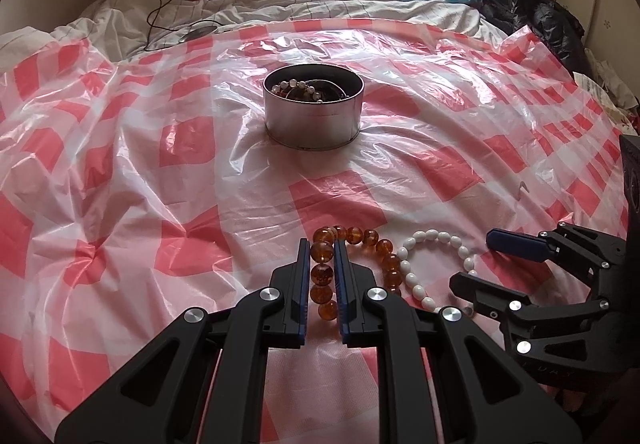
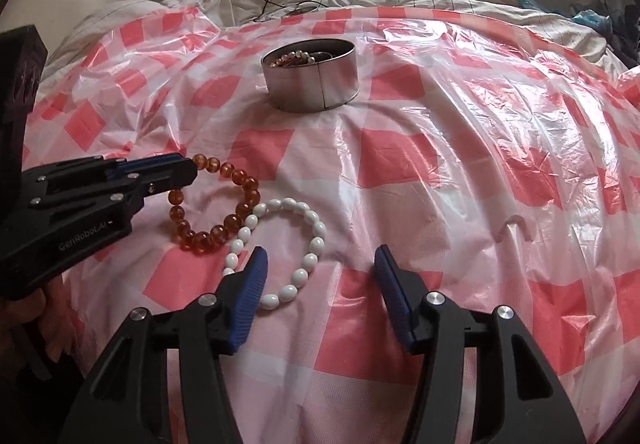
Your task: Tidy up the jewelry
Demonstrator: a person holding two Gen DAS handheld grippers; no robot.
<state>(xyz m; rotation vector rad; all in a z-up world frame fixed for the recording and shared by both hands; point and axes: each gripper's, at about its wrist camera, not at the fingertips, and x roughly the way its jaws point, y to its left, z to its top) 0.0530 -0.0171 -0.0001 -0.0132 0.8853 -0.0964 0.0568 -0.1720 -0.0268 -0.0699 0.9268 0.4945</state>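
Observation:
An amber bead bracelet [image 1: 362, 238] [image 2: 236, 212] lies on the pink checked plastic sheet [image 1: 160, 183]. My left gripper [image 1: 322, 244] [image 2: 188, 168] is shut on the bracelet's left side, with beads between its fingers. A white bead bracelet [image 1: 424, 240] [image 2: 312, 222] lies just right of the amber one, touching it. My right gripper [image 2: 320, 258] [image 1: 476, 256] is open and empty; its left finger lies over the white bracelet's near part. A round metal tin [image 1: 314, 119] [image 2: 310, 85] farther back holds pearl and other jewelry.
The sheet covers a bed with rumpled white bedding [image 1: 280, 3] behind. A black cable [image 1: 154, 3] runs over the bedding at the back left. Dark clothes [image 1: 540, 15] lie at the back right.

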